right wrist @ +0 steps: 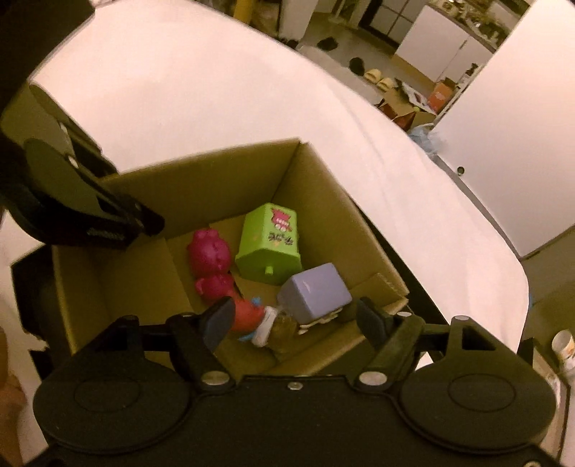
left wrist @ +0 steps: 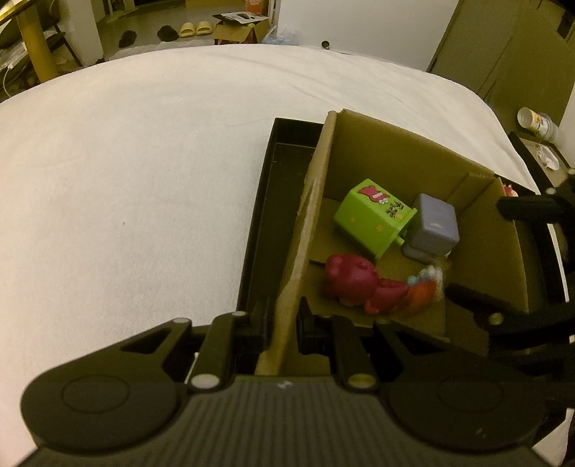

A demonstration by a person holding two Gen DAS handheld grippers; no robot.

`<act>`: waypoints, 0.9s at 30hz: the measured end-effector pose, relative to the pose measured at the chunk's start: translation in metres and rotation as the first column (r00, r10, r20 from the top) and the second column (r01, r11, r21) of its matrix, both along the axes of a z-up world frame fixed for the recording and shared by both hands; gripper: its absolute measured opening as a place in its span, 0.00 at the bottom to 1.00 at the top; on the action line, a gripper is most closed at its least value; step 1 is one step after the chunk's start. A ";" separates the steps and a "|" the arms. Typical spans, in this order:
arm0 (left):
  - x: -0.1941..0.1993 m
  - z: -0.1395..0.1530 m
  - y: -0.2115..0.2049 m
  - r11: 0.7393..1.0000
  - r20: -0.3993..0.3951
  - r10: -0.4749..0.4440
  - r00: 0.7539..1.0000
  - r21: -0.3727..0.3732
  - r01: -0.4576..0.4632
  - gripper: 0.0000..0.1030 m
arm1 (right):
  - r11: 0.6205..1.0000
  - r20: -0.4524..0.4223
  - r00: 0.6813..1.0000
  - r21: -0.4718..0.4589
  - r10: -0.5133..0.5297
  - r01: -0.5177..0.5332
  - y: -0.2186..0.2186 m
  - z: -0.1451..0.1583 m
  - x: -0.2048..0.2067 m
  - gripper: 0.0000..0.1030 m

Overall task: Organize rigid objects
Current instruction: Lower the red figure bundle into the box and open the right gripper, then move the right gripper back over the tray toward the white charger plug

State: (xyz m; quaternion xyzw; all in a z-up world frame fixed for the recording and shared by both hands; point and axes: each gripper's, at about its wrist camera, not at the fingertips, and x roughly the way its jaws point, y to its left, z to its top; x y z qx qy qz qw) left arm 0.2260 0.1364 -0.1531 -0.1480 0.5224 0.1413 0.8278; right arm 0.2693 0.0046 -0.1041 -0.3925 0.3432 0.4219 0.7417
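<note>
A white sheet [left wrist: 125, 161] covers the bed, bare at the left. To its right a cardboard box [left wrist: 395, 158] sits in a black tray [left wrist: 273, 201], holding a pink toy [left wrist: 352, 280], a green toy bin [left wrist: 370, 219] and a grey cube [left wrist: 435, 222]. The left tongs [left wrist: 284, 323] are clamped on the box's wall. The right tongs [right wrist: 294, 323] stand open over the box, gripping nothing. Beyond the bed lie slippers [left wrist: 196, 28] and a floor carton [left wrist: 240, 30].
</note>
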 end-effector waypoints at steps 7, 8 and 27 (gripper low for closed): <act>0.000 0.001 0.000 1.000 -0.003 -0.003 1.000 0.002 0.003 0.12 | 0.990 -0.039 0.995 0.098 -0.096 0.099 -0.020 0.015 0.006 0.72; 0.000 0.001 0.000 1.000 -0.005 -0.004 1.000 0.004 0.004 0.12 | 0.987 -0.043 0.993 0.114 -0.110 0.114 -0.024 0.017 0.008 0.72; 0.008 -0.001 -0.011 0.998 -0.028 -0.020 0.999 0.051 0.021 0.12 | 0.830 -0.154 0.917 0.388 -0.369 0.400 -0.100 0.024 0.045 0.72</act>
